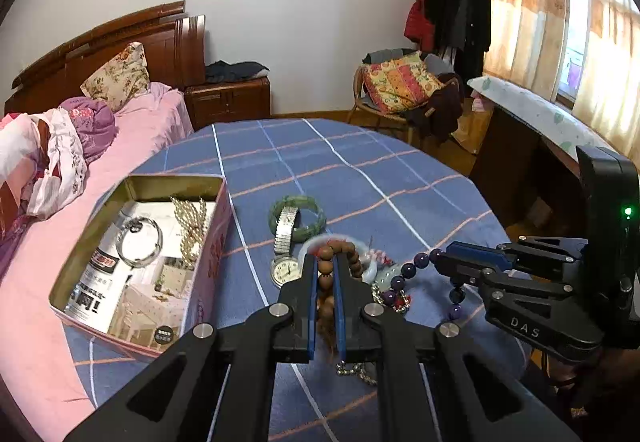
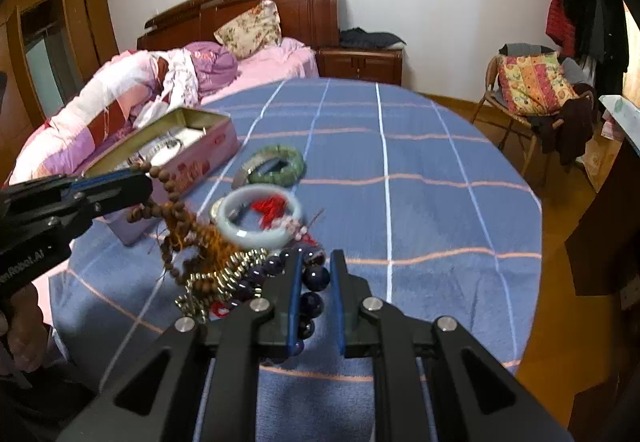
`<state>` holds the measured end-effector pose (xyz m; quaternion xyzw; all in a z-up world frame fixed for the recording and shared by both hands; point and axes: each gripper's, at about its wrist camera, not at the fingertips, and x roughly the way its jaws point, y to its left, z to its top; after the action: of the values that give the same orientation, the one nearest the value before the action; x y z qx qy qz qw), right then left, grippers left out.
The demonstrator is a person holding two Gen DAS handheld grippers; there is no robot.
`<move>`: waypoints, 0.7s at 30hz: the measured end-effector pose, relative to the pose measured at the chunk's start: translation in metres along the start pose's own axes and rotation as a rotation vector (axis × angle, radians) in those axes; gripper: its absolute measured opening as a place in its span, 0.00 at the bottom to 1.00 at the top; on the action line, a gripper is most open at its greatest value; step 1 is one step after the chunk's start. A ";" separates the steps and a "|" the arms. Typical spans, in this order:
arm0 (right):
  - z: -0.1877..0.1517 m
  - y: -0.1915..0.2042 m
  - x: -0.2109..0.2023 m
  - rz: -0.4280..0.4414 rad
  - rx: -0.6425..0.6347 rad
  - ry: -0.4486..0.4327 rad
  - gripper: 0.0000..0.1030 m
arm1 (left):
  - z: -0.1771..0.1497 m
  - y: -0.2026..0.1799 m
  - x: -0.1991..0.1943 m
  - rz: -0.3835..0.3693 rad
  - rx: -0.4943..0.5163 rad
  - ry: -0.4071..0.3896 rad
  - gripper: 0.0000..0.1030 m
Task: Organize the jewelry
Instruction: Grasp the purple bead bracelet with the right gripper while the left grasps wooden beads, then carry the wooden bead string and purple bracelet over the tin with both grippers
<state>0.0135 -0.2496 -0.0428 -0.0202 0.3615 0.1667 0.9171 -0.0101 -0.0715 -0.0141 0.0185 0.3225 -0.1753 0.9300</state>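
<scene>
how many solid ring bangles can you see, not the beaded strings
3. A green bangle lies on the blue cloth under the watch strap, a pale bangle sits in the tangled pile, and a clear bangle is inside the tin. The pile may hide others.

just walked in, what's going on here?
A person is sorting jewelry on a blue checked bedspread with two tools. The left hand-held gripper is shut on a brown wooden bead string; the right hand-held gripper is shut on a dark purple bead strand. Both strands come from one tangled pile. A watch, green bangle and pale bangle wait outside the open tin, which holds a few pieces.
</scene>
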 end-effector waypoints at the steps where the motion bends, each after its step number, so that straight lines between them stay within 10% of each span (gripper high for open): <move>1: 0.001 0.000 -0.002 0.001 0.001 -0.008 0.16 | 0.002 0.000 -0.002 -0.003 0.000 -0.006 0.06; 21: 0.017 0.001 -0.021 0.005 0.024 -0.089 0.16 | 0.037 0.023 -0.039 -0.006 -0.037 -0.139 0.06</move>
<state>0.0098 -0.2525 -0.0166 -0.0009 0.3223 0.1652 0.9321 -0.0092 -0.0434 0.0374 -0.0118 0.2604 -0.1731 0.9498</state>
